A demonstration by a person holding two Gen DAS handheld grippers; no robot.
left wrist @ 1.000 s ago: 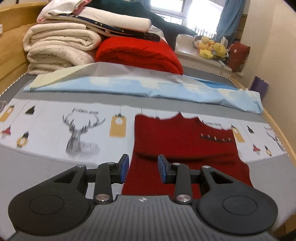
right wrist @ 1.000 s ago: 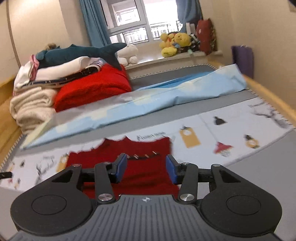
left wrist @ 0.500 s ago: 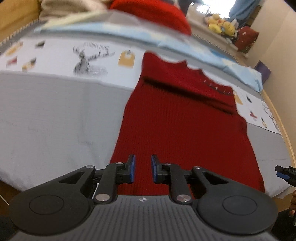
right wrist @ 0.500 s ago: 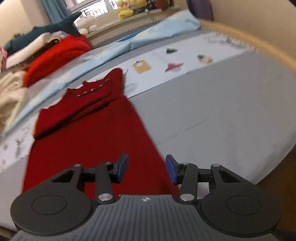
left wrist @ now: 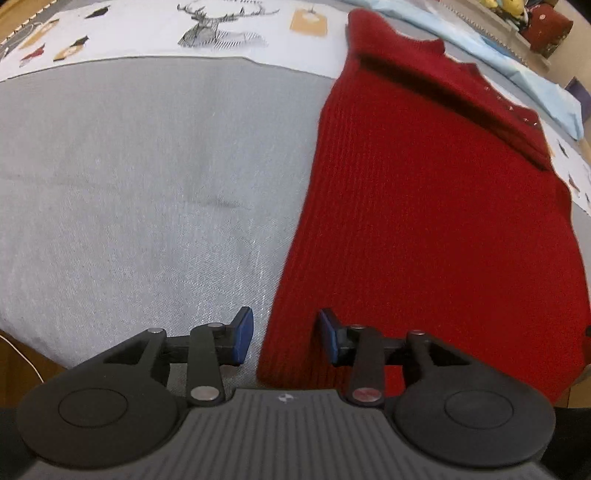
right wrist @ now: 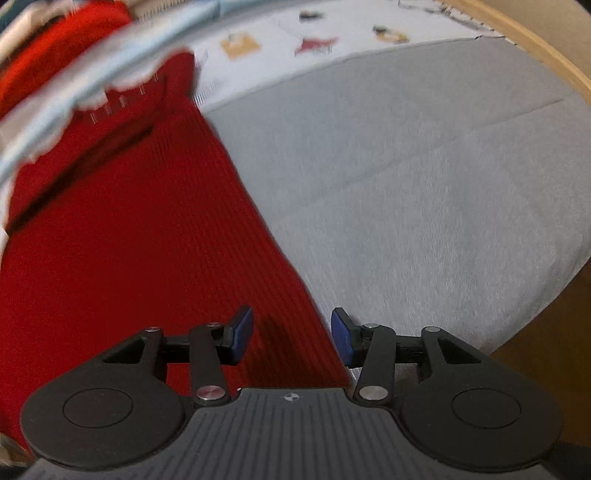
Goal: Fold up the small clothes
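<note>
- Straddling the near-left hem corner of the red knit dress [left wrist: 424, 206], the left gripper [left wrist: 282, 338] is seen w/ jaws opening, roughly half apart; the fabric edge lies between the blue pads [left wrist: 243, 336] but nothing is pinched.
- Right gripper [right wrist: 291, 336] is likewise opening, approx. half wide, over the near-right hem corner of the dress [right wrist: 129, 240]; cloth sits between the jaws, not gripped.
- Dress is laid flat on the bed's grey sheet [left wrist: 129, 184], hem at the near bed edge, neckline toward the printed white strip [left wrist: 147, 33]; its top part looks already folded down.
- Risks, judged: only one knit layer could be caught if the jaws close too shallow, so the hem would slip out on lifting; the sheet could be pinched along w/ the dress; uneven grabs at the two corners would give a skewed fold.
- Vs. 1 s earlier: both views were tipped from across the bed (stacked blankets, window) down onto the hem; the dress now fills far more of each view; the left jaws are a bit wider.
</note>
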